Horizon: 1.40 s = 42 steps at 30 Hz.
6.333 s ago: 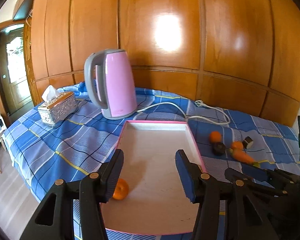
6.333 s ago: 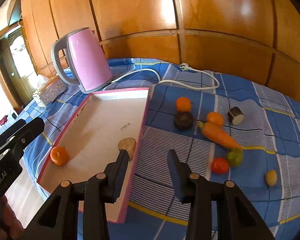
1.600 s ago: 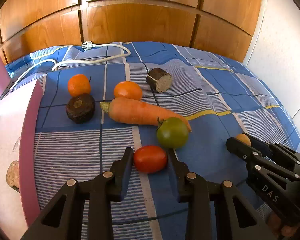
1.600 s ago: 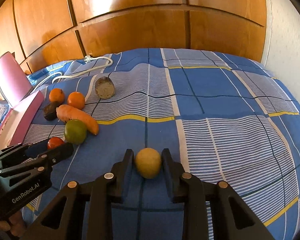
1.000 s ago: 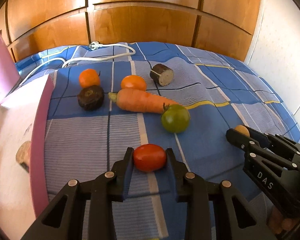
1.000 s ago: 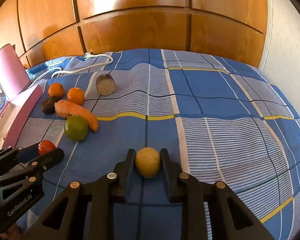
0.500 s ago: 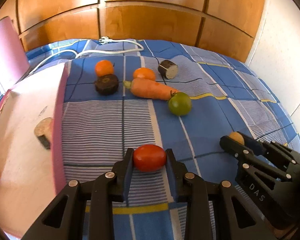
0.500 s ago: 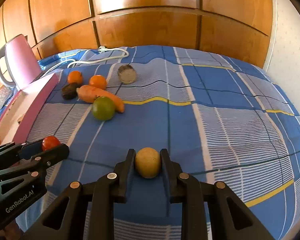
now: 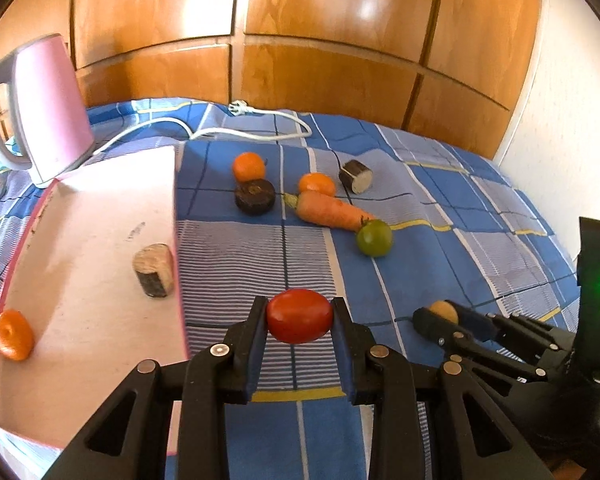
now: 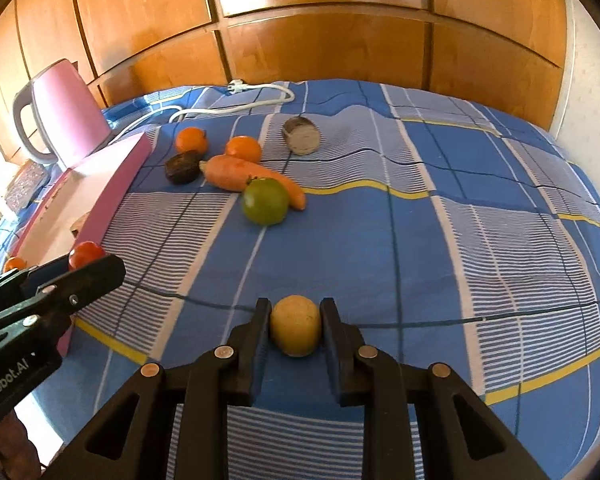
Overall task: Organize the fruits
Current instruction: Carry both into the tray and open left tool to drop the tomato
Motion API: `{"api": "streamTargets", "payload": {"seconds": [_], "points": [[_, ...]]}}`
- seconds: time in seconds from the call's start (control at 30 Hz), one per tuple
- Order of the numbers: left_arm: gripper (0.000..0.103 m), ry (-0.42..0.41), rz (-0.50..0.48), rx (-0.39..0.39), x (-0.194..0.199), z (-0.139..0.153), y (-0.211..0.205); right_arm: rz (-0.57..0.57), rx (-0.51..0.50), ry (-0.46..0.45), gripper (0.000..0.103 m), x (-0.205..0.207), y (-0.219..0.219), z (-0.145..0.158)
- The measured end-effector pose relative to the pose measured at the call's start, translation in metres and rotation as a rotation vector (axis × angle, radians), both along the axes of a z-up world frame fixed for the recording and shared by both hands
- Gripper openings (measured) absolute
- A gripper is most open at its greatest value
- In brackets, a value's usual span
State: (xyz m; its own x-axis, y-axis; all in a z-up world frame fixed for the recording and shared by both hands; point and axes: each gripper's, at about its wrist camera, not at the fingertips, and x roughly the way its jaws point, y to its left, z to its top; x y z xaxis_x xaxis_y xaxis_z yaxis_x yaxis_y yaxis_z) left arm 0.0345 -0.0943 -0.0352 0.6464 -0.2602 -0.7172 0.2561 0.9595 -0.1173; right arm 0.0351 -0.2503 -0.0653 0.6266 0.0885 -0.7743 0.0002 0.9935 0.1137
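Left wrist view shows the left gripper (image 9: 299, 316) with its jaws clamped on a glossy red tomato (image 9: 299, 315), carried above the blue checked cloth (image 9: 440, 216) just right of the shallow pink-rimmed tray (image 9: 177, 200); the gripper points steeply down and forward. In the right wrist view the right gripper (image 10: 296, 326) has its jaws clamped on a small round yellow fruit (image 10: 296, 325), also held off the cloth and tilted downward, well right of the tray. The step in hand looks like the carry: both picked fruits are on their way to the tray, where a small orange mandarin (image 9: 13, 334) and a brown cut stub (image 9: 155, 270) already lie. Next, each gripper probably needs to cross the tray's rim, lower over a bare patch and only then release, the left one first since it is nearer. An orange carrot (image 9: 328, 211), a round green tomato (image 9: 374, 237) and two more oranges wait on the cloth.
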Motion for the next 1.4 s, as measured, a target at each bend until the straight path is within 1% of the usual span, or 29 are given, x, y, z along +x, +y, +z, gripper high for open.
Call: {"api": "streamTargets", "payload": {"seconds": [0.1,0.3,0.53,0.67,0.8,1.0,1.17,1.4], "points": [[0.031,-0.011,0.016,-0.012,-0.003,0.005,0.009,0.015,0.025,0.008,0.025,0.001,0.005,0.003],[0.031,-0.027,0.063,-0.03,-0.005,0.013,0.028,0.076,0.044,-0.008,0.025,0.004,0.024,0.015],[0.031,-0.036,0.158,-0.042,-0.003,0.018,0.065,0.155,0.06,-0.019,0.025,0.011,0.05,0.027],[0.031,-0.054,0.23,-0.039,-0.001,0.023,0.091,0.21,0.069,-0.021,0.025,0.015,0.068,0.033],[0.031,-0.053,0.308,-0.031,0.005,0.022,0.116,0.277,0.073,-0.021,0.025,0.022,0.091,0.038],[0.031,-0.043,0.392,-0.029,0.012,0.017,0.146,0.385,0.063,-0.028,0.025,0.029,0.134,0.045],[0.031,-0.036,0.427,-0.026,0.015,0.014,0.161,0.437,0.051,-0.029,0.025,0.038,0.162,0.048],[0.031,-0.008,0.452,-0.055,0.022,0.01,0.176,0.467,0.057,-0.024,0.025,0.046,0.184,0.045]]}}
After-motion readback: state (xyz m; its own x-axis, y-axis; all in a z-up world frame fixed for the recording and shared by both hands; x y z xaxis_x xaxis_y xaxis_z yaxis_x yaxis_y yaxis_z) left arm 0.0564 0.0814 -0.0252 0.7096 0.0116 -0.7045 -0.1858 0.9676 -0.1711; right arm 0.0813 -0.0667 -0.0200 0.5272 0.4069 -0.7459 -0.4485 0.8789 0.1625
